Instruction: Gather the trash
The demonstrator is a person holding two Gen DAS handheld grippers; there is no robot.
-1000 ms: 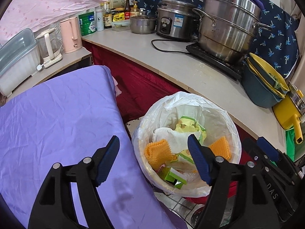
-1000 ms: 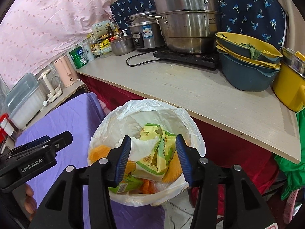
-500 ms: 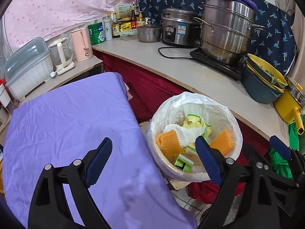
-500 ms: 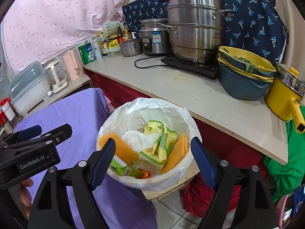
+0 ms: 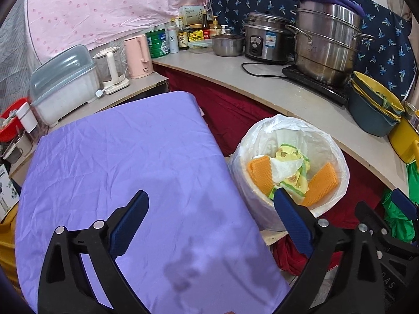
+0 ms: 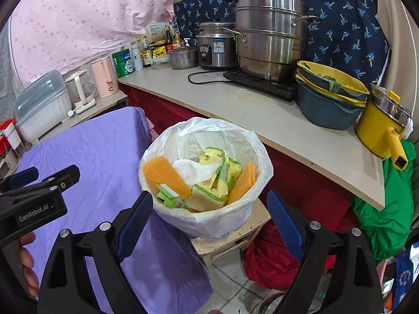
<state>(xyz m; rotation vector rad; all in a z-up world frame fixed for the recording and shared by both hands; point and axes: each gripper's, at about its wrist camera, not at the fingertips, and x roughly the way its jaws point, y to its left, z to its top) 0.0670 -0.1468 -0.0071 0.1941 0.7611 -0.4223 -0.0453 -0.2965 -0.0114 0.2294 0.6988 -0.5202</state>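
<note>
1. Your left gripper (image 5: 210,209) stands wide apart with nothing between its blue pads; the jaws have just been opening. It hangs over the purple cloth (image 5: 125,162), with the right-hand pad crossing the near rim of the bin.
2. Your right gripper (image 6: 209,209) is also spread wide and empty, its jaws having just been opening too. In its view the bin (image 6: 207,217) sits between the two pads, beyond them, untouched.
3. The trash (image 6: 209,180) lies inside the bin: two orange ridged pieces, one at the left and one leaning at the right, a crumpled white tissue between them, several yellow-and-green wrappers, and a small green carton at the near edge.
4. The bin is round, lined with a thin white plastic bag (image 6: 183,133) folded over its rim. It stands on a low worn stool (image 6: 235,238), just beside the cloth's edge.
5. Behind the bin runs a pale counter (image 6: 262,120) with a red skirt below it. On it are stacked steel pots (image 6: 269,41), a rice cooker (image 6: 217,47), nested blue and yellow basins (image 6: 327,104) and a yellow pot (image 6: 379,128).
</note>
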